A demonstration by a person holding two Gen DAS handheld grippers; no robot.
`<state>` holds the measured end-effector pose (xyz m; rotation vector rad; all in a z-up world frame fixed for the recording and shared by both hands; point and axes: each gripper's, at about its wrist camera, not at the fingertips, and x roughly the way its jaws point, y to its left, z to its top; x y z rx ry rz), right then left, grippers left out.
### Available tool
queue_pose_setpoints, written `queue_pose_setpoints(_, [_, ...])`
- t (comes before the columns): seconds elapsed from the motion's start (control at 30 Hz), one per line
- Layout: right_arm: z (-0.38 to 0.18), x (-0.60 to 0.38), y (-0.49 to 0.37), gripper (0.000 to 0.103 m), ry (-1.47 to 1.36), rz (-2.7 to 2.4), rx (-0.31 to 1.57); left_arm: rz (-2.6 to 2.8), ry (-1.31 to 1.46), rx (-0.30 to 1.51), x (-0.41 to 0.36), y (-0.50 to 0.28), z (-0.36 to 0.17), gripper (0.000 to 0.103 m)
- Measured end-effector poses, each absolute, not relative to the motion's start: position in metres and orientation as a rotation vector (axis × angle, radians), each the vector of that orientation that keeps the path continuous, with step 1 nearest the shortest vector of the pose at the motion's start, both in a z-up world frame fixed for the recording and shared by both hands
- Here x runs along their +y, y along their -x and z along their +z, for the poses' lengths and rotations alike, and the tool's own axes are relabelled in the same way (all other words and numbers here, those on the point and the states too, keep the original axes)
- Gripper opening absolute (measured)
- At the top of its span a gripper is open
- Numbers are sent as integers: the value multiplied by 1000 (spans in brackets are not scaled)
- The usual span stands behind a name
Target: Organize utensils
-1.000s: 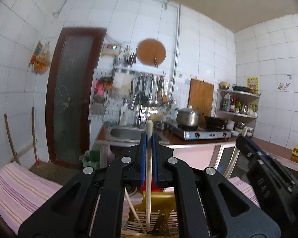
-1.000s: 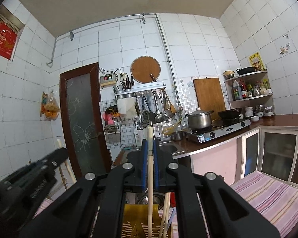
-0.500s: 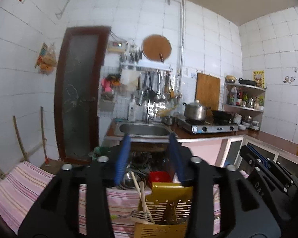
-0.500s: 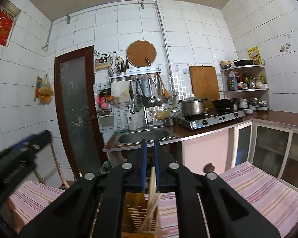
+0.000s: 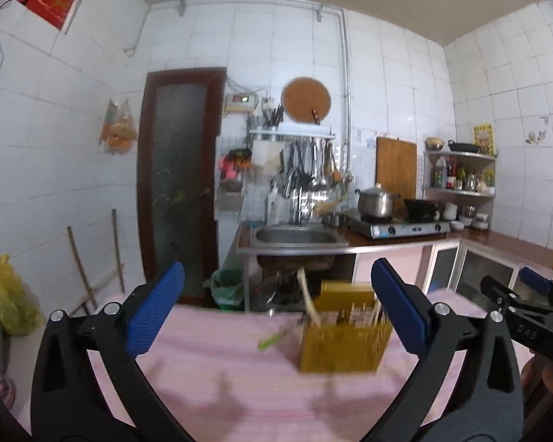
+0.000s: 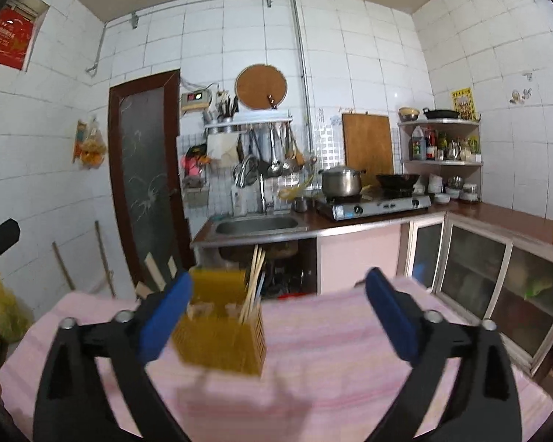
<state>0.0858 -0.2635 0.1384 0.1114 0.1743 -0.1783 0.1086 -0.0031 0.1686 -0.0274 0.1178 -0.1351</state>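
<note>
Both the left gripper (image 5: 276, 309) and the right gripper (image 6: 276, 318) have let go of their wooden chopsticks (image 6: 252, 287) and pulled back, fingers spread wide and empty; the sticks now stand in the yellow slotted plastic utensil holder (image 5: 344, 337) on the pink striped cloth (image 5: 239, 386), so that placement looks finished.

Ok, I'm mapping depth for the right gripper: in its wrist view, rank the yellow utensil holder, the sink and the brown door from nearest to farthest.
1. Yellow utensil holder: on the pink cloth, just ahead of the right gripper, toward its left finger.
2. Sink: beyond the table, centre-left, in the counter.
3. Brown door: on the back wall, left of the sink, slightly farther.
</note>
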Motion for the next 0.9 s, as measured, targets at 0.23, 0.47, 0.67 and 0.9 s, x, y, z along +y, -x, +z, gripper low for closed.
queue_pose_setpoints(0.23, [70, -234, -22, 98, -115, -155, 250, -118, 35, 195, 16, -44, 97, 98])
queue_pose_setpoints(0.47, [17, -207, 3, 98, -40, -153, 246, -66, 4, 217, 28, -25, 35, 98])
queue_pose_setpoints(0.67, [-6, -193, 9, 98, 5, -146, 225, -12, 0, 227, 37, -33, 4, 98])
queue_pose_setpoints(0.9, [-11, -205, 11, 99, -67, -145, 237, -20, 14, 226, 41, -30, 0, 98])
